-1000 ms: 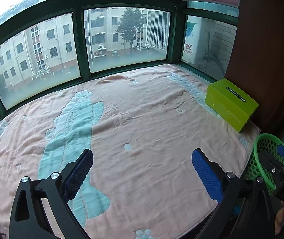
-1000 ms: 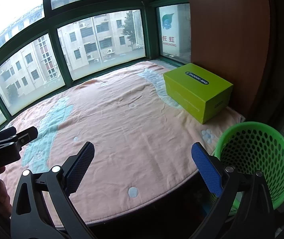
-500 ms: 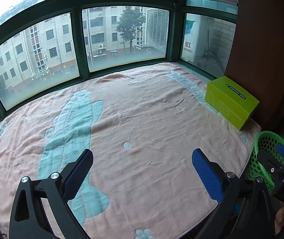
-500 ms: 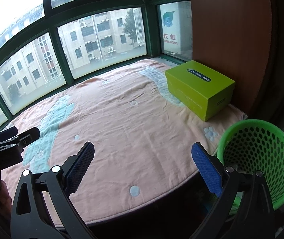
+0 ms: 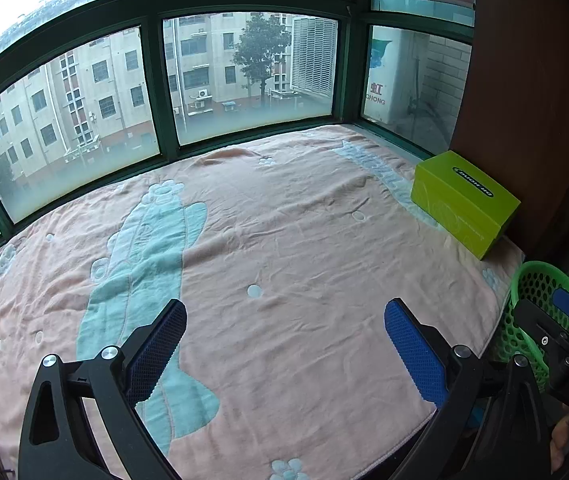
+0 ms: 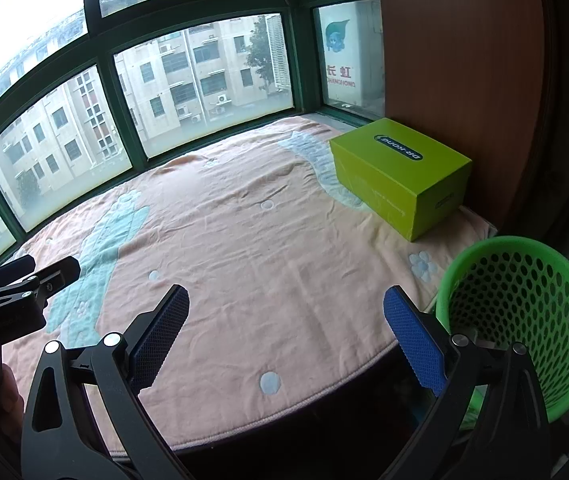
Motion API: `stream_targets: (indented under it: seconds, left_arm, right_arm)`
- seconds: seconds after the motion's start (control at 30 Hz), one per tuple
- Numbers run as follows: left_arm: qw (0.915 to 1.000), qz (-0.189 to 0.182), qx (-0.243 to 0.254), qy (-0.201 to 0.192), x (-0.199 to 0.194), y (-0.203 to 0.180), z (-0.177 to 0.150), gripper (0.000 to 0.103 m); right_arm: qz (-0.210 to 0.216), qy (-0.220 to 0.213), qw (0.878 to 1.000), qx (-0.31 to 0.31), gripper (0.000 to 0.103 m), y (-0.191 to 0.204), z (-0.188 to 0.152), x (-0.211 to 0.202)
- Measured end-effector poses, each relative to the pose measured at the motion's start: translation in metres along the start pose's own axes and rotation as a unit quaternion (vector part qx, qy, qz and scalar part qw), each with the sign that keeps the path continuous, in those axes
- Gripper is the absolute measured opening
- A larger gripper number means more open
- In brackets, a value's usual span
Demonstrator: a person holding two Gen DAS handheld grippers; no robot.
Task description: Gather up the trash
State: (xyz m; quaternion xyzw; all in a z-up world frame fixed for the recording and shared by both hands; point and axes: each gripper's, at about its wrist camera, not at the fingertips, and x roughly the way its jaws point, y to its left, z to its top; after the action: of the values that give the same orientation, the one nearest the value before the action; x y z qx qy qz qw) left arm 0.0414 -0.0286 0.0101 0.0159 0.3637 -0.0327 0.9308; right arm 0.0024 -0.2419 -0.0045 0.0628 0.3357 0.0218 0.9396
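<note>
Both hand-held grippers released over the blanket

Left hand-held gripper (image 5: 284, 344) and right hand-held gripper (image 6: 286, 334) gape empty; green basket (image 6: 524, 304) sits lower right, lime box (image 6: 400, 174) upper right.

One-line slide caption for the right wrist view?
Open right gripper above pink blanket, lime box ahead, green basket at right.

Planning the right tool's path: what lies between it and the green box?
In the right wrist view, only bare pink blanket lies between the open right tool and the green box; the green basket stands off to the side.
</note>
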Motion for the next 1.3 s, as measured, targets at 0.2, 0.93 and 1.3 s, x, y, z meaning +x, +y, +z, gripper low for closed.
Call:
stream_targets:
  seconds: [0.2,0.93,1.3]
  left_arm:
    - [1.0000,0.001,-0.001,0.000,-0.0001,-0.0002,0.0000,0.096]
    - [1.0000,0.000,0.001,0.001,0.0011,0.0015,-0.0019,0.096]
    - [1.0000,0.001,0.002,0.002,0.0011,0.0043,-0.0050,0.096]
  right_arm:
    - [0.000,0.001,1.000,0.000,0.097,0.0003,-0.0004,0.0001]
    - [0.000,0.002,1.000,0.002,0.097,-0.0008,-0.0019,0.0012]
    - [0.002,0.003,1.000,0.004,0.097,0.0006,-0.0053,0.0017]
